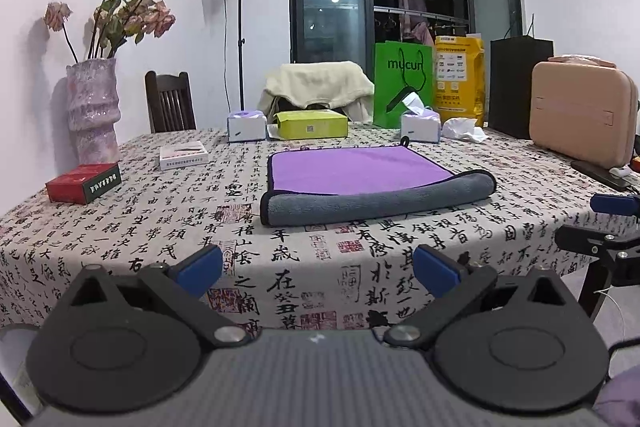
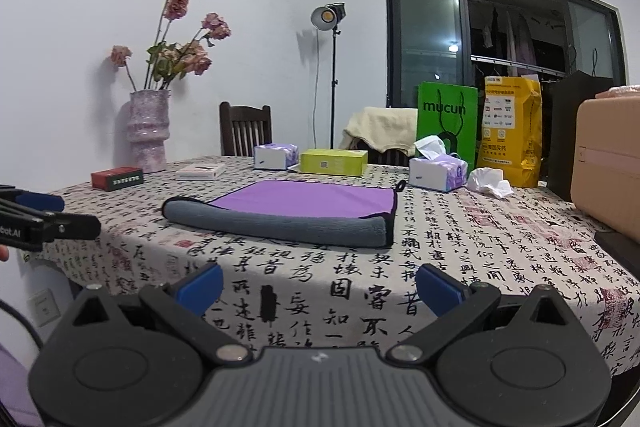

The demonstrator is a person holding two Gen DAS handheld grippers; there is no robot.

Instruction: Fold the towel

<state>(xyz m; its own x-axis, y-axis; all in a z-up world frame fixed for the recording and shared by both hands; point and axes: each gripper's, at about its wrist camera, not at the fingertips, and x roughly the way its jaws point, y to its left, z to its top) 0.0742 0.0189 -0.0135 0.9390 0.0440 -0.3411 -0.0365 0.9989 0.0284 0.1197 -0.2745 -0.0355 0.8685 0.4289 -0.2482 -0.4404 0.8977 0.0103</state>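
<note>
A purple towel (image 1: pixel 356 173) with a grey underside lies on the table; its near edge is folded over in a grey band (image 1: pixel 376 203). It also shows in the right wrist view (image 2: pixel 304 201). My left gripper (image 1: pixel 318 273) is open and empty, held back near the table's front edge. My right gripper (image 2: pixel 318 285) is open and empty, also short of the towel. The right gripper shows at the right edge of the left wrist view (image 1: pixel 612 223), and the left gripper at the left edge of the right wrist view (image 2: pixel 44 217).
The table wears a calligraphy-print cloth (image 1: pixel 320 251). A vase of dried flowers (image 1: pixel 94 107), a red box (image 1: pixel 82 183), a white box (image 1: pixel 183 155), tissue boxes (image 1: pixel 247 126), a green box (image 1: pixel 312 125), bags (image 1: pixel 404 83) and a pink case (image 1: pixel 580 113) ring the towel.
</note>
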